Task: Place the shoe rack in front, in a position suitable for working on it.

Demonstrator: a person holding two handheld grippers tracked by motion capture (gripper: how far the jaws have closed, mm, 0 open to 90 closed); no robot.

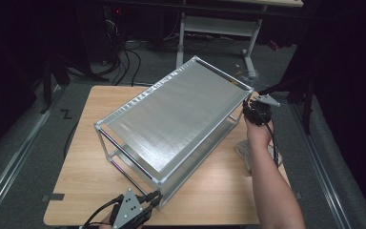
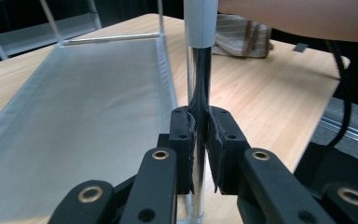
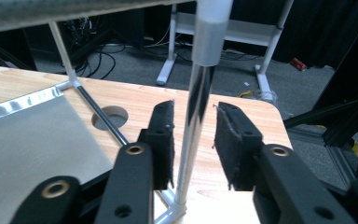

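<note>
Left gripper (image 1: pixel 153 198) sits bottom centre of the high view, at the near edge of the table (image 1: pixel 86 167), clamped on the near corner post (image 1: pixel 160 190) of the metal rack (image 1: pixel 171 119). In the left gripper view the pads (image 2: pixel 189 140) press that chrome post (image 2: pixel 199 88) from both sides, post upright, grey sleeve at the top of it, rack's lower shelf (image 2: pixel 74 112) spreading to the left of the frame. The rack is a two-tier wire-frame shelf with silvery sheet panels, standing on the wooden table and running diagonally from lower centre to upper right in the high view. A folded striped cloth (image 1: pixel 245 152) lies on the table at right, beside the person's forearm (image 1: pixel 267 181). Right gripper (image 1: pixel 250 109) is farther up at right of centre, at the rack's far right corner. In the right gripper view its pads (image 3: pixel 165 140) stand apart on either side of the far post (image 3: pixel 196 116), gaps visible on both sides, not gripping: let go, post just between them. A round hole (image 3: pixel 110 116) in the tabletop shows left of that post. Beyond the table, dark floor with cables (image 1: pixel 124 57) upper left and a white desk frame (image 1: pixel 214 28) at top.
</note>
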